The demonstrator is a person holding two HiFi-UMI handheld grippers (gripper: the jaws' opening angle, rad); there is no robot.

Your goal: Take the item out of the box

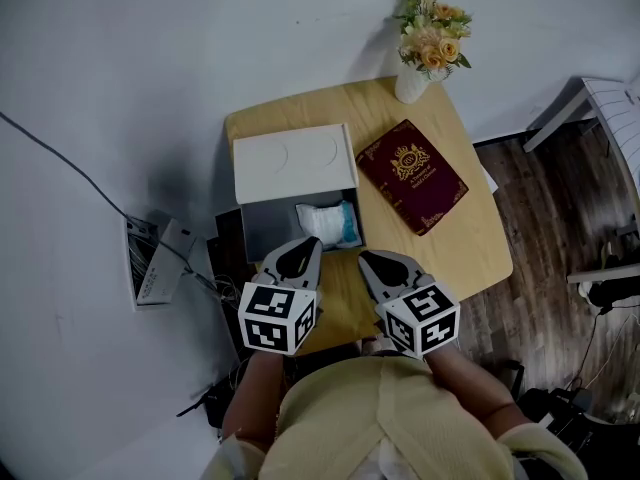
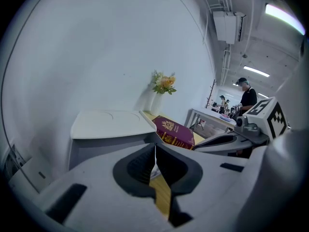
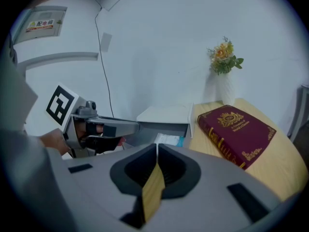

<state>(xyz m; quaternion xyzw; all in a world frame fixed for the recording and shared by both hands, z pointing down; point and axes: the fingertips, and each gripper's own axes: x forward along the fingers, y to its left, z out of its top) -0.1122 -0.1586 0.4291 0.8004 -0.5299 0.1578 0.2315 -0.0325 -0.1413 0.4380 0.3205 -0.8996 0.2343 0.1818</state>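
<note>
Jaws shut tight on both, nothing between them. Left gripper point(image 1: 303, 248), right gripper point(image 1: 372, 261) side by side over near table point(image 1: 470, 238) edge. Just past tips: open box point(image 1: 262, 230), white-blue packet point(image 1: 330, 222) inside, untouched. Farther: red book point(image 1: 412, 175), flowers point(image 1: 432, 30).

On the table point(image 1: 470, 258) the open box point(image 1: 268, 230) sits left with its lid point(image 1: 293, 161) at the back and a packet point(image 1: 330, 223) in its right end, the book point(image 1: 412, 175) lies right of it, the vase of flowers point(image 1: 410, 86) stands behind the book, and the left gripper point(image 1: 297, 259) and right gripper point(image 1: 385, 268) hang side by side before the box.
</note>
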